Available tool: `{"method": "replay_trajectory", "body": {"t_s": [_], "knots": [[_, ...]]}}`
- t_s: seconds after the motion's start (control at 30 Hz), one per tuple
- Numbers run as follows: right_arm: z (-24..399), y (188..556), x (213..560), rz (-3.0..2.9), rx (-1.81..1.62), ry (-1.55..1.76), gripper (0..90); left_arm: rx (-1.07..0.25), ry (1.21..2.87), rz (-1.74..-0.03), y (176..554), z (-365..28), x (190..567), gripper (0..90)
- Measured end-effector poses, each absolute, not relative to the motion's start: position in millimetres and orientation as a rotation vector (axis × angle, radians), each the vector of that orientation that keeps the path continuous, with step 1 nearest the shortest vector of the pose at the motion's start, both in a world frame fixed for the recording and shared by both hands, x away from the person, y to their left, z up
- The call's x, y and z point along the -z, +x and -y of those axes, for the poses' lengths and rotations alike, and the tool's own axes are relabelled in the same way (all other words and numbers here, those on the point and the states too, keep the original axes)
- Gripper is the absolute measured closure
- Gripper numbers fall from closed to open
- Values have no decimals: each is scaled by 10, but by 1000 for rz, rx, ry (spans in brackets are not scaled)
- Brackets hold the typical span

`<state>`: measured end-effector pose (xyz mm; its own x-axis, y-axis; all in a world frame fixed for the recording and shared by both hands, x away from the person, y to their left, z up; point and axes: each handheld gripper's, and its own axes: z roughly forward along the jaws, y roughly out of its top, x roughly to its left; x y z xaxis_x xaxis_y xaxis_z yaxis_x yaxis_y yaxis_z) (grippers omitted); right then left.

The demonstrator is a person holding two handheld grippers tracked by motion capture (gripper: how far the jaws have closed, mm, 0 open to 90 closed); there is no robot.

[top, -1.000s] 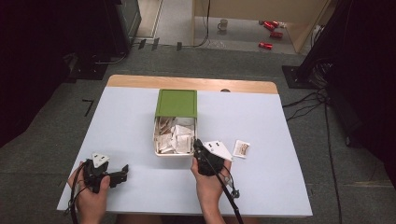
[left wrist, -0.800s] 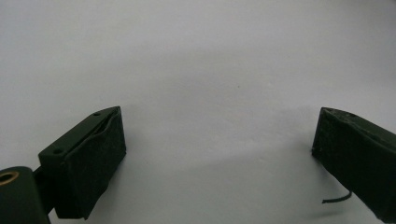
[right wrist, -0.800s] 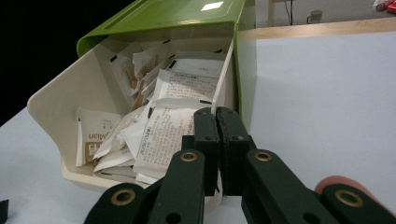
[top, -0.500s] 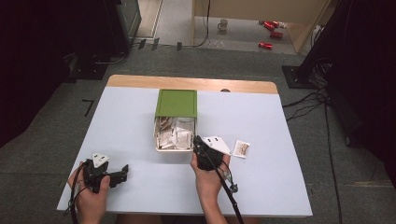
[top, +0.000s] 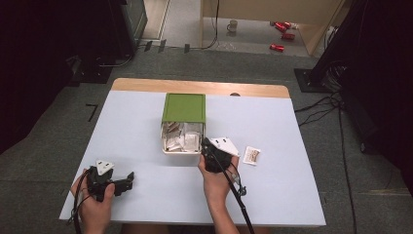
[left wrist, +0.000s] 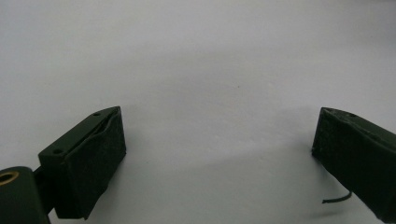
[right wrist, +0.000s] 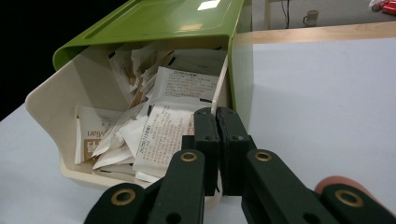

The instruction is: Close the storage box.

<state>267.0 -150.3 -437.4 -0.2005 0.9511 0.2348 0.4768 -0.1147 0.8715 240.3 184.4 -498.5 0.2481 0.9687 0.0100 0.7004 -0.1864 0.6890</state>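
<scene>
Two grippers sit at the near edge of the pale blue table [top: 146,131], each in one of the person's hands. The left gripper [top: 127,178] rests low at the near left corner, well apart from everything else; in the left gripper view its jaws stand wide apart over bare tabletop with nothing between them. The right gripper [top: 206,145] is nearer the middle, its tips at the front right corner of the cream bin [top: 181,150]. In the right gripper view its jaws are pressed together, pad against pad; a thin white edge rises just above their tips, but I cannot tell whether they pinch it.

Just beyond those jaws the bin opens toward the person, and it is heaped with white paper packets [right wrist: 163,133] printed with small dark text, lying at all angles. A green lid [top: 184,107] covers the bin's far part and slopes over the packets. One loose packet [top: 252,155] lies flat on the table just to the right of the right hand, apart from the bin.

Farther off, a strip of bare wood [top: 195,87] runs along the table's far edge. Beyond it, on the grey floor, stand a mug [top: 233,25] and some red cans [top: 283,35].
</scene>
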Motion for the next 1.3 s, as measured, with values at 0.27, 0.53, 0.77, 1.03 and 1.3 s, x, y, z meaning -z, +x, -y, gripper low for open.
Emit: {"method": "replay_trajectory", "body": {"t_s": [0.27,0.53,0.77,1.03,1.3], "knots": [[1497,2745,4374,-1674,-1273,1575,891,-617,1958,-1516,2403,-1843,4985,30],[1475,2796,4372,-1674,-1256,1569,891,-617,1958,-1515,2404,-1843,4985,29],[1453,2823,4370,-1664,-1241,1570,892,-617,1958,-1516,2404,-1843,4985,30],[1428,2846,4374,-1650,-1222,1570,894,-617,1959,-1516,2404,-1843,4985,29],[1411,2861,4375,-1639,-1211,1576,894,-619,1960,-1515,2405,-1843,4985,29]]}}
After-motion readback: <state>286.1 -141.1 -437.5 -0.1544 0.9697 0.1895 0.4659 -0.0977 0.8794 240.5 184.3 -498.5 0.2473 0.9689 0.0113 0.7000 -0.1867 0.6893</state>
